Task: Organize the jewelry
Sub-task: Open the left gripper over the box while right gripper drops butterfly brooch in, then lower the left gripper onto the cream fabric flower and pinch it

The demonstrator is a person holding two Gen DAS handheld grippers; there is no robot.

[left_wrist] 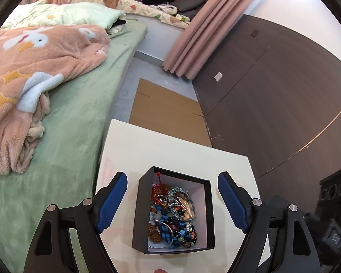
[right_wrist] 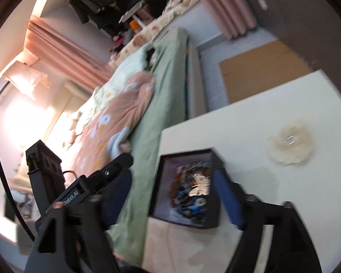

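Observation:
A black open box [left_wrist: 138, 207] with a white lining stands on the white table [left_wrist: 170, 141]. It holds a tangled heap of jewelry [left_wrist: 174, 216]: beaded bracelets in blue, red and brown, a thin metal bangle and a gold piece. My left gripper [left_wrist: 172, 178] is open, its blue pads [left_wrist: 113, 200] standing clear on either side of the box. In the blurred right wrist view, the box [right_wrist: 212, 207] with its jewelry [right_wrist: 193, 188] lies between the spread fingers of my open right gripper [right_wrist: 170, 176]. The right pad [right_wrist: 227, 195] is close beside the box's wall.
A small silvery piece lies on a cream round patch [right_wrist: 289, 141] on the table, right of the box. A green bed [left_wrist: 79, 118] with a pink blanket [left_wrist: 34, 68] borders the table's left side. Cardboard [left_wrist: 168, 113] covers the floor beyond. A dark wardrobe [left_wrist: 272, 91] rises on the right.

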